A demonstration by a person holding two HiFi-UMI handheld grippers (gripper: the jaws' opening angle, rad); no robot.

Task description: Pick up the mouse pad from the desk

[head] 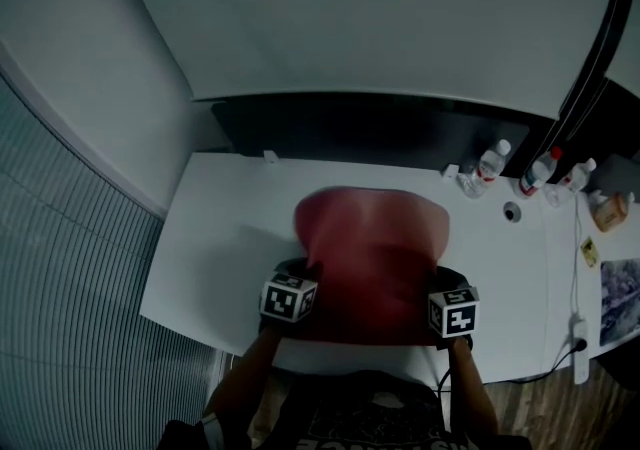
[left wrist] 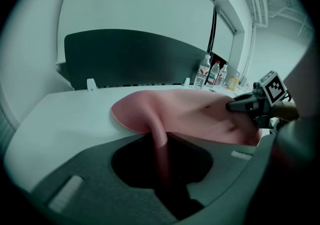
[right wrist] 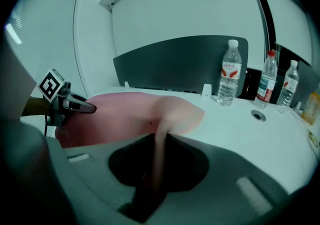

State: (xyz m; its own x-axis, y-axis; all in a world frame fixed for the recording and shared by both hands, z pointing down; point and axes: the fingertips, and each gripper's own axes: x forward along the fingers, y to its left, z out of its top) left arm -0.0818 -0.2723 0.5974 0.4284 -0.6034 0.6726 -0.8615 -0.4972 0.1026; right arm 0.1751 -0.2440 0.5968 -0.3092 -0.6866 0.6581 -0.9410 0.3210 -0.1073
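- Head view: the pad point(head: 375, 238) is pink and lies in the middle of the white desk point(head: 220, 228). The left gripper point(head: 305, 273) is at its near left corner and the right gripper point(head: 440, 276) at its near right corner. The near edge looks raised, while the far edge seems to rest on the desk. Some bottles point(head: 492, 163) stand well apart, at the back right.
- Left gripper view: the jaws are clamped on a thin fold of the pad point(left wrist: 190, 111). The sheet bends up into them and sags behind. The right gripper point(left wrist: 245, 105) bites the other corner.
- Right gripper view: these jaws are closed on the pad point(right wrist: 125, 111) as well, and the edge curls up between them. The left gripper point(right wrist: 75, 105) is visible across the sheet.
- Handling, as I judge it: the pad is light, soft and floppy, not fragile. It droops between the two holds, so the corners of the near edge are a good place to grip. A thin edge can slip out, so the grip should be deep and firm.
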